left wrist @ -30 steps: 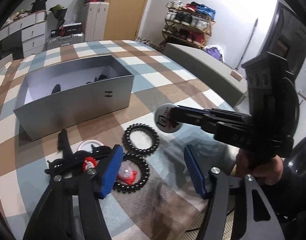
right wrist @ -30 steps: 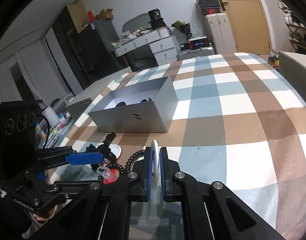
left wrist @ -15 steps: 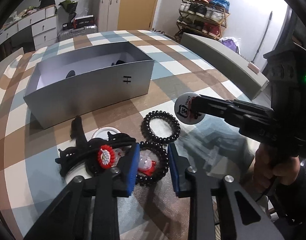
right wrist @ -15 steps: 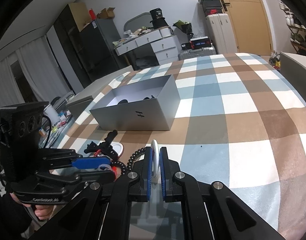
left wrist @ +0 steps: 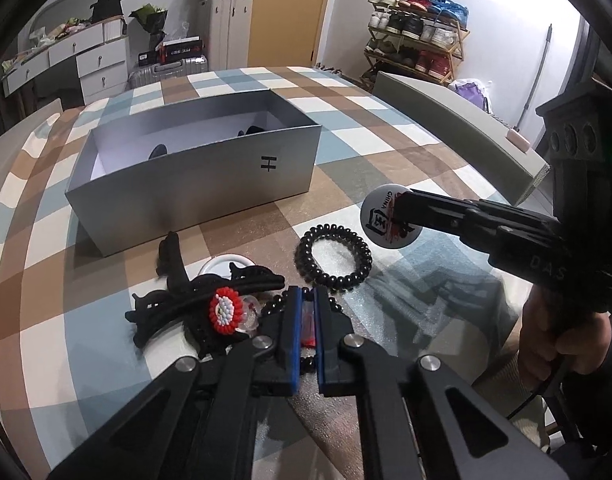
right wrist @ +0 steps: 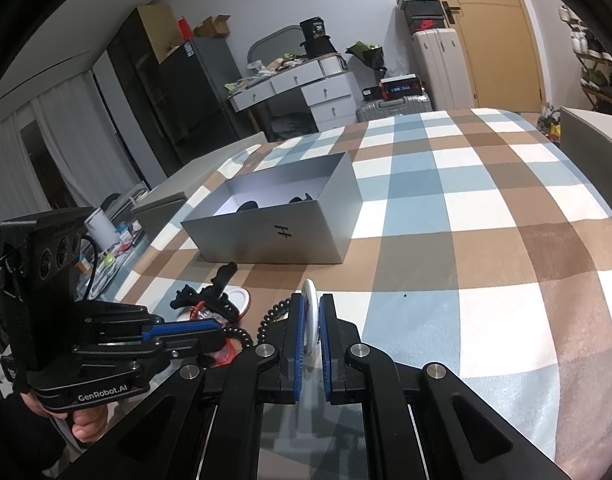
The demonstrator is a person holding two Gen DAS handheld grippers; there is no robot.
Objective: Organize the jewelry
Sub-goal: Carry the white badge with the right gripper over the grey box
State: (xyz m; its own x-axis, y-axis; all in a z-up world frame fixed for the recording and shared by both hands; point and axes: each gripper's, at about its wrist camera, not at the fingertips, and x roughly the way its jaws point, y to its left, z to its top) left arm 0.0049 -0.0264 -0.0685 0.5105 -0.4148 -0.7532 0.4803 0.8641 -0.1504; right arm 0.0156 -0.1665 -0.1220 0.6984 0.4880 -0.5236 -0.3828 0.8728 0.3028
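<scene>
Jewelry is heaped on the checked tabletop before the grey box. A red-and-clear trinket is pinched by the left claw; a round badge is clamped in the right claw. Both should be lifted clear of the beaded bracelets, then released inside the box.

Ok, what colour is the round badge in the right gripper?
White, with black "CHINA" lettering and red marks on the badge; clearest in the left wrist view.

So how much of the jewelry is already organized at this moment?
Two dark items already lie in the grey box. The right gripper holds a round badge; the left gripper is shut on a small red piece. A spiral hair tie, black clips and a beaded ring remain outside.
</scene>
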